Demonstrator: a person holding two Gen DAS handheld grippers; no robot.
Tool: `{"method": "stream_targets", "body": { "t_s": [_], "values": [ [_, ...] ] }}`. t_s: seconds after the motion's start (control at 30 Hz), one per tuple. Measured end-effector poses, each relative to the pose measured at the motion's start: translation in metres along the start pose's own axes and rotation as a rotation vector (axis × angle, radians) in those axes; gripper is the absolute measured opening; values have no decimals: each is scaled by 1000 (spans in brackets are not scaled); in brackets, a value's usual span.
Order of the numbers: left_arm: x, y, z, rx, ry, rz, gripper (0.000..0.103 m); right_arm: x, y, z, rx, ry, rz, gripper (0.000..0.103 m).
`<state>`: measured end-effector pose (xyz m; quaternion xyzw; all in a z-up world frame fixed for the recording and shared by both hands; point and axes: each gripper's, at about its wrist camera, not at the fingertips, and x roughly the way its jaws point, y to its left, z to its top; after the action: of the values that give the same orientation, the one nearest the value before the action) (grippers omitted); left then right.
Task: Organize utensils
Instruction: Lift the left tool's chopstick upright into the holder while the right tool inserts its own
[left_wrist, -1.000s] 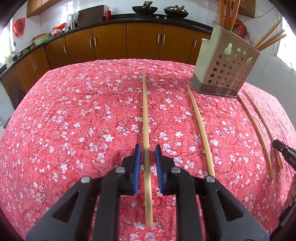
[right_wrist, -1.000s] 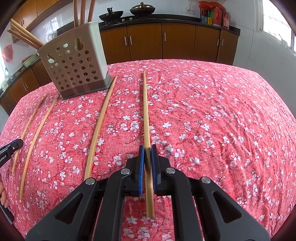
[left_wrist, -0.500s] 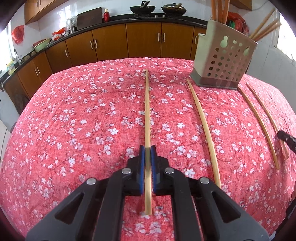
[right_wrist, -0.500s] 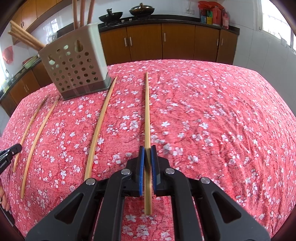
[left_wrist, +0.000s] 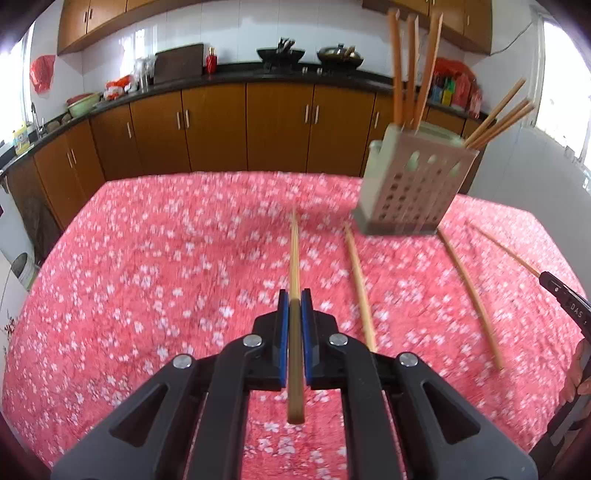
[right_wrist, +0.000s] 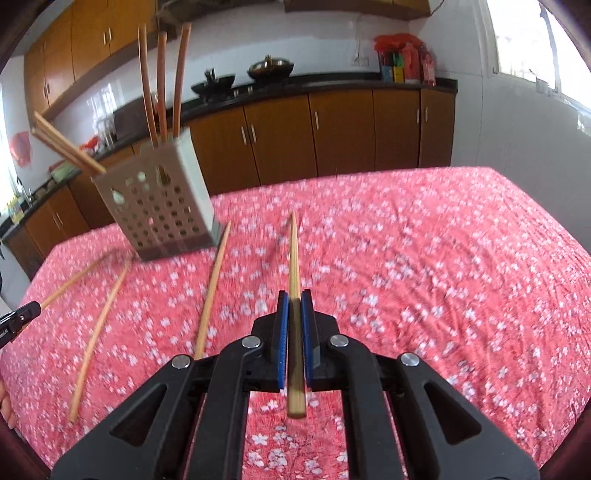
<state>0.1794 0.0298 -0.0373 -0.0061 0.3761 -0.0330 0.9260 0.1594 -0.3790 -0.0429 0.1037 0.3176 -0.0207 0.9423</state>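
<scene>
My left gripper (left_wrist: 294, 300) is shut on a bamboo chopstick (left_wrist: 294, 254) and holds it lifted above the red floral tablecloth. My right gripper (right_wrist: 294, 300) is shut on another bamboo chopstick (right_wrist: 294, 251), also lifted off the cloth. The beige perforated utensil holder (left_wrist: 410, 188) stands at the back with several chopsticks in it; it shows at the left in the right wrist view (right_wrist: 159, 206). Three loose chopsticks lie on the cloth between the grippers: one (left_wrist: 360, 291) near the holder's corner and two (left_wrist: 469, 291) further over.
The table (left_wrist: 147, 277) is covered by the red floral cloth. Brown kitchen cabinets (left_wrist: 258, 125) and a black counter with woks stand behind it. The tip of the other gripper shows at the frame edge (left_wrist: 565, 302) in the left wrist view.
The left gripper closed on its chopstick a second ago. Both grippers have since lifted and tilted up, raising their chopsticks off the cloth; the view now shows more of the kitchen.
</scene>
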Motion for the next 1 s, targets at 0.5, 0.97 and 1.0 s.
{"method": "stream_targets", "body": {
  "t_s": [0.5, 0.97, 1.0],
  "values": [
    [-63, -12, 49, -9, -233, -40, 8, -47, 9, 47, 13, -202, 43, 8],
    [-116, -36, 104, 30, -363, -177, 7, -103, 32, 107, 58, -315, 271, 8],
    [-120, -39, 109, 31, -377, -192, 7, -106, 34, 111, 56, -327, 286, 8]
  ]
}}
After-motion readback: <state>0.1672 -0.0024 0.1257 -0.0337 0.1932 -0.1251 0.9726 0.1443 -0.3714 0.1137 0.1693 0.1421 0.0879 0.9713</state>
